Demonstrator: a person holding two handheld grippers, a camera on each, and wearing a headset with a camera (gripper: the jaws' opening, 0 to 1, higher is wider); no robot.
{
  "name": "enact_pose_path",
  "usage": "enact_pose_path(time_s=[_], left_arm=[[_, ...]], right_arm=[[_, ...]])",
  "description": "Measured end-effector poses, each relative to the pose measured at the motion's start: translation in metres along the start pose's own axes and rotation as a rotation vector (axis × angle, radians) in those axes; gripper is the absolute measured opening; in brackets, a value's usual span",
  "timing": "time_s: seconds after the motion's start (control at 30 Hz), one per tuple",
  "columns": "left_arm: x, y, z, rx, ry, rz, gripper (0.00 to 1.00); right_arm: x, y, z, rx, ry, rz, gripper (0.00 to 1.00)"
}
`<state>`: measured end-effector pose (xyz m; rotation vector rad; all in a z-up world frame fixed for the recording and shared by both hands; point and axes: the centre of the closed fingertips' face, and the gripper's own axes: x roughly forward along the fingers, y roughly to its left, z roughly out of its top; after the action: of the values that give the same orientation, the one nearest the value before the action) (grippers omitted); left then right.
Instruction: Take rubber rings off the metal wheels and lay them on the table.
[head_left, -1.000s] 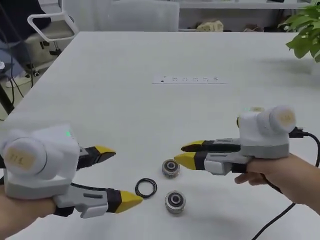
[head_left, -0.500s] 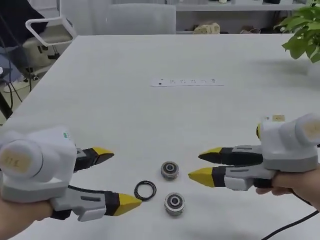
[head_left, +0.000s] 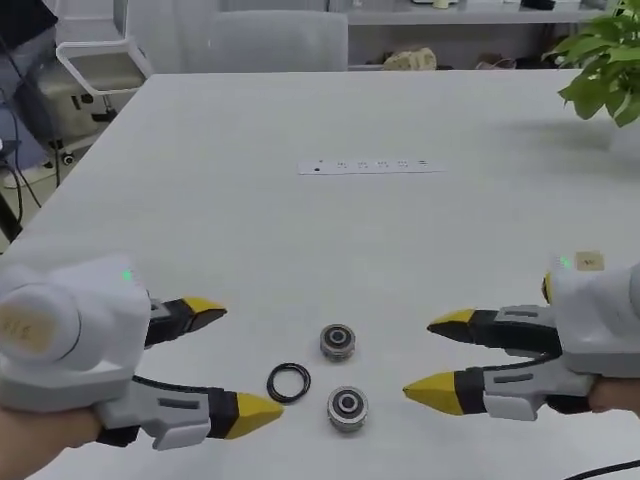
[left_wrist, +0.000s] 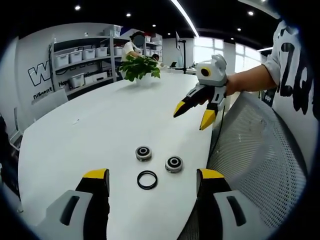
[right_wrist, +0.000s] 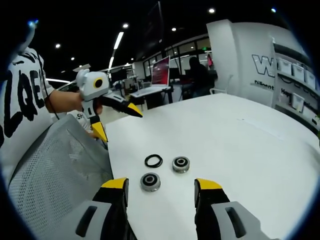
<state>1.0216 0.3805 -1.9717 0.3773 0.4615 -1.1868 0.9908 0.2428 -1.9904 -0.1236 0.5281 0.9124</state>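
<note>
Two small metal wheels lie on the white table (head_left: 300, 230), one farther (head_left: 338, 340) and one nearer (head_left: 347, 407). A loose black rubber ring (head_left: 289, 381) lies flat just left of them. My left gripper (head_left: 232, 362) is open to the left of the ring, holding nothing. My right gripper (head_left: 432, 357) is open to the right of the wheels, also holding nothing. In the left gripper view the ring (left_wrist: 147, 179) and both wheels (left_wrist: 143, 152) (left_wrist: 174, 163) lie ahead of the open jaws, with the right gripper (left_wrist: 200, 107) beyond. In the right gripper view I see the ring (right_wrist: 153, 160), the wheels (right_wrist: 181, 164) (right_wrist: 150, 181) and the left gripper (right_wrist: 118, 122).
A flat white strip (head_left: 370, 165) lies mid-table. A potted plant (head_left: 605, 70) stands at the far right, and a chair (head_left: 270, 40) at the far edge. A grey mesh chair back (left_wrist: 255, 150) is by the near table edge.
My right gripper has drawn back to the right and lower, away from the farther wheel. The left gripper, the ring and the wheels have stayed put.
</note>
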Motion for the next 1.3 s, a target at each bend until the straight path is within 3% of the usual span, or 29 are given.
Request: enact_pose_path(time_s=[0.3,1.3], left_arm=[[-0.007,-0.004,-0.004,-0.001,0.005,-0.001,0.71],[-0.016,-0.010,-0.008,-0.015,0.011,0.013,0.73]], right_arm=[[-0.008,0.010,-0.009,-0.045,0.035,-0.012,0.60],[-0.019,0.011,-0.020,-0.061,0.063,-0.042,0.68]])
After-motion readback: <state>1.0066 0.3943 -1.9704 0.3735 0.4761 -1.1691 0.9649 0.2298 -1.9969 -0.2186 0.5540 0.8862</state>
